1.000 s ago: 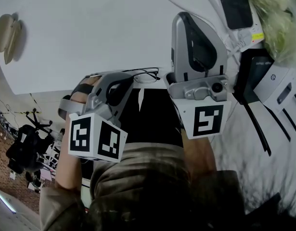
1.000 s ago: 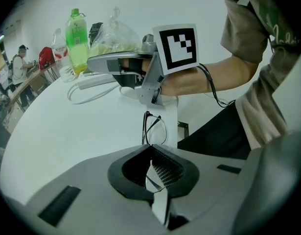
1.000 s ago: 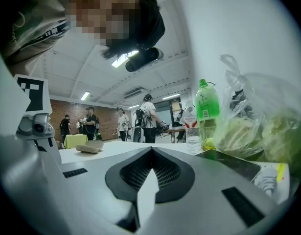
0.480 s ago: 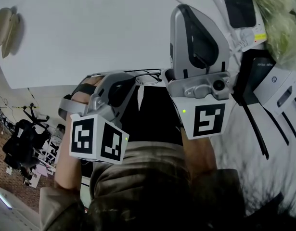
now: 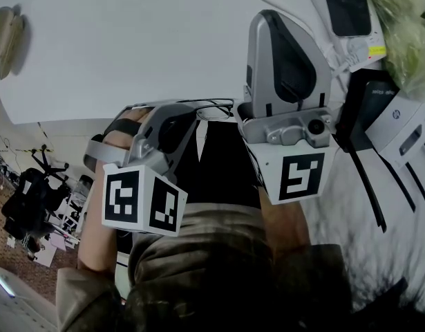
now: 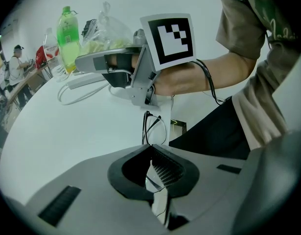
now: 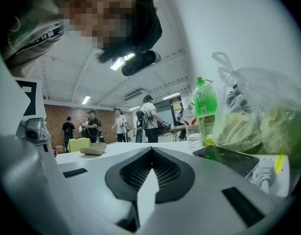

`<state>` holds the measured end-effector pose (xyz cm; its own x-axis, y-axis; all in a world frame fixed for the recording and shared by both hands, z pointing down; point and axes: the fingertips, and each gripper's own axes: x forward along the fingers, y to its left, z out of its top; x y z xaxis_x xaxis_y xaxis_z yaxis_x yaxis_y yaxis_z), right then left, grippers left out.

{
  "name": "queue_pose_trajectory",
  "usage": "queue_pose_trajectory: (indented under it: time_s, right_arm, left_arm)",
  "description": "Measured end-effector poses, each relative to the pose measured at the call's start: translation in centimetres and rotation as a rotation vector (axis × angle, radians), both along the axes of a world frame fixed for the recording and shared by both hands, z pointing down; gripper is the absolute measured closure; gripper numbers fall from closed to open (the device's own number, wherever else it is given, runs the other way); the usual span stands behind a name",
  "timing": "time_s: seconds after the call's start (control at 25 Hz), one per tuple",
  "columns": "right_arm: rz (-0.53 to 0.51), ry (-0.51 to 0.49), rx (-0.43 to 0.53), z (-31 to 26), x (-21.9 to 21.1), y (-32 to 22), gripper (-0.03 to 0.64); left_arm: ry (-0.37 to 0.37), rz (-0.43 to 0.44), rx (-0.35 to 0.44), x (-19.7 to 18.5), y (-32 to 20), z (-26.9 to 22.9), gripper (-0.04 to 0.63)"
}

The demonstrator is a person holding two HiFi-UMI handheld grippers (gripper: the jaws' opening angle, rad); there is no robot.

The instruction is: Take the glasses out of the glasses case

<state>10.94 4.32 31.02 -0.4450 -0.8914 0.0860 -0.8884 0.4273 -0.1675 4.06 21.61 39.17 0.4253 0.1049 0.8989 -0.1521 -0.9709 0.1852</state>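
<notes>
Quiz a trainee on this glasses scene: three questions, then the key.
1. True or false: the left gripper is shut on the glasses.
2. Where is the glasses case? A: in the person's lap. B: on the white table, apart from both grippers. C: under the phone.
3. Which gripper holds nothing?
Key: 1 true; 2 B; 3 the right gripper, its jaws together with nothing between them.
</notes>
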Motion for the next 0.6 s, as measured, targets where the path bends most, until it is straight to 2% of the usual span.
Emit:
queue_pose_trajectory:
  time_s: [0.28, 0.6]
  right_arm:
    - [0.000, 0.001, 0.029, -0.53, 0.08, 0.12, 0.604]
    - [-0.010, 0.003, 0.037, -0.71, -0.06, 0.22, 0.604]
  left_arm:
    - [0.008, -0.002, -0.014, 0.33, 0.89, 0.09, 0.577]
    - [-0.003, 0.015, 0.004, 0.63, 0.60, 0.21, 0.577]
